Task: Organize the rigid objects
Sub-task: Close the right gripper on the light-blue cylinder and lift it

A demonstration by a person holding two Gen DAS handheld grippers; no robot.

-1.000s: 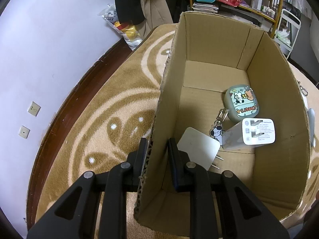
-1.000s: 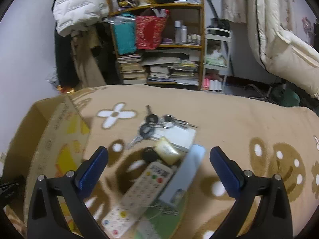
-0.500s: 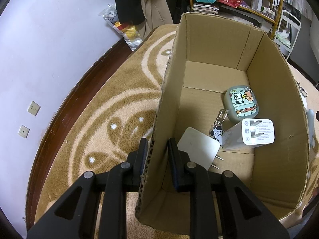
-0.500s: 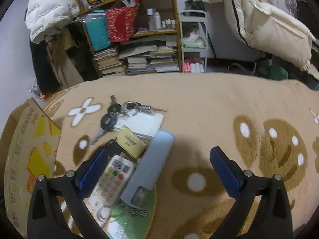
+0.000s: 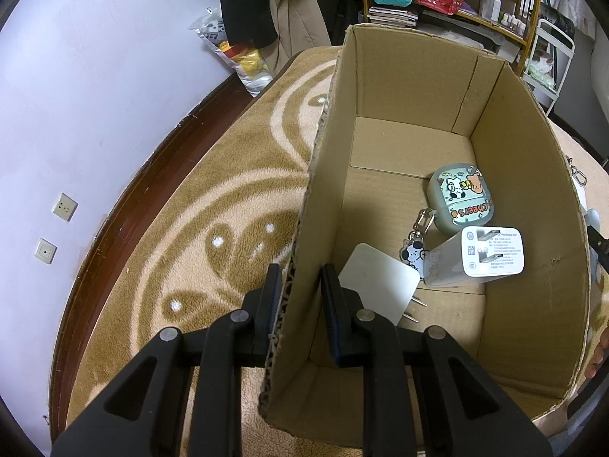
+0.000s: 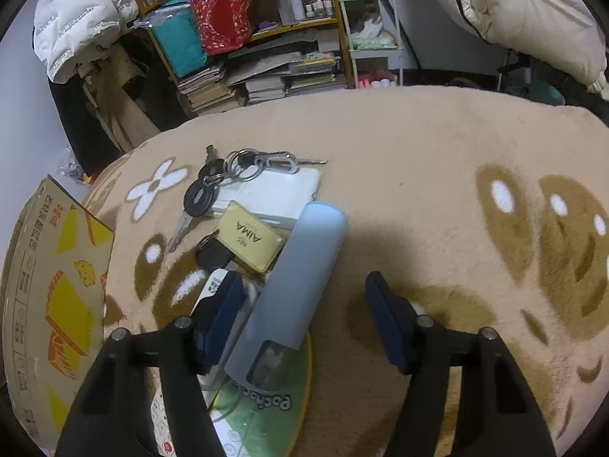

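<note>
Left gripper [image 5: 298, 297] clamps box [image 5: 415, 87] wall; right gripper [image 6: 304, 304] wide, straddling blue case [image 6: 300, 282]. Next: close, lift, box it.

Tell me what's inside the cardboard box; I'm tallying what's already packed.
In the box: a green earbud case with a dog keychain, a white charger, and a white plug. The near corner under the left gripper is hidden.

Spread with a tan fleece blanket [image 6: 418, 160] patterned in brown and white, bearing a cardboard box [image 6: 53, 297] at nine o'clock and keys [image 6: 213, 186], white case [image 6: 281, 194], yellow tag [image 6: 251, 242], blue case [image 6: 300, 278] centrally.
</note>
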